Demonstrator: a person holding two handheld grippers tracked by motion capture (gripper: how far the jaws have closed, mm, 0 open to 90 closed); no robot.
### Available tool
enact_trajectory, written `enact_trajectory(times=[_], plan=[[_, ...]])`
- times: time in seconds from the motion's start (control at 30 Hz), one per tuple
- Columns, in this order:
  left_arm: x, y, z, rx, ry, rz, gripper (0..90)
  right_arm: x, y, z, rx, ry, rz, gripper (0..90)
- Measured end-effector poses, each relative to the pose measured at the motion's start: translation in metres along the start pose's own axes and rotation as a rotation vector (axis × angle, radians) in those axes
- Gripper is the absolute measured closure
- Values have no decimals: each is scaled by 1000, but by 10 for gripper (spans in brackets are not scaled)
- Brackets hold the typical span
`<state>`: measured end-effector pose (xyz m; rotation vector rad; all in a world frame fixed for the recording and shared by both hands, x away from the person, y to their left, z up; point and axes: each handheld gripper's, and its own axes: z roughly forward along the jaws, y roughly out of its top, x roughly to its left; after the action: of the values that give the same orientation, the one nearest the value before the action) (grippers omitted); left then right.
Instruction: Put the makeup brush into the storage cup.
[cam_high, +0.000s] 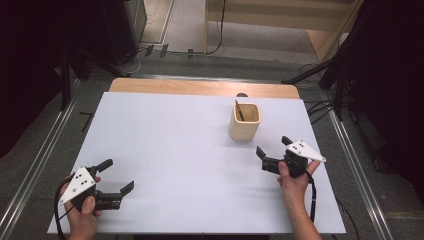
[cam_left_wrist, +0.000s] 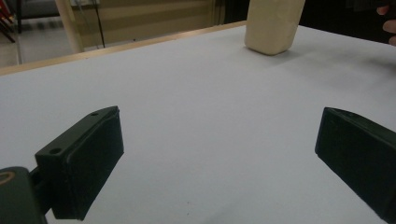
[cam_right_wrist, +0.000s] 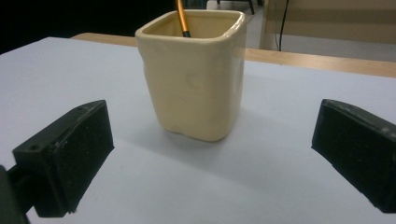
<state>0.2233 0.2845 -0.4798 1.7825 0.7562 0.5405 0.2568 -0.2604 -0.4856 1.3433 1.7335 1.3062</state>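
Meanwhile both grippers — left gripper (cam_high: 119, 176), right gripper (cam_high: 272, 145) — gape empty; cup (cam_high: 244, 120) nears table's (cam_high: 175, 145) far edge.

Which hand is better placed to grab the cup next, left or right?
Right, most likely. The right tool is open and close to the cup, which sits framed between its jaws in the right gripper view. The left tool is open too, but far across the table.

We read no text, label, brand or number anywhere. Cream cup (cam_right_wrist: 196, 79) plain on faces we see. Grey plates on grippers carry small dark dots, probably holes, no lettering we make out. White table (cam_high: 190, 150) unmarked.
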Motion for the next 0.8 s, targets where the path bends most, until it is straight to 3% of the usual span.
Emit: enact_trajectory(times=[0.8], plan=[[0, 1, -1, -7, -2, -2, 16, -12, -31, -38, 39, -11, -18, 0]])
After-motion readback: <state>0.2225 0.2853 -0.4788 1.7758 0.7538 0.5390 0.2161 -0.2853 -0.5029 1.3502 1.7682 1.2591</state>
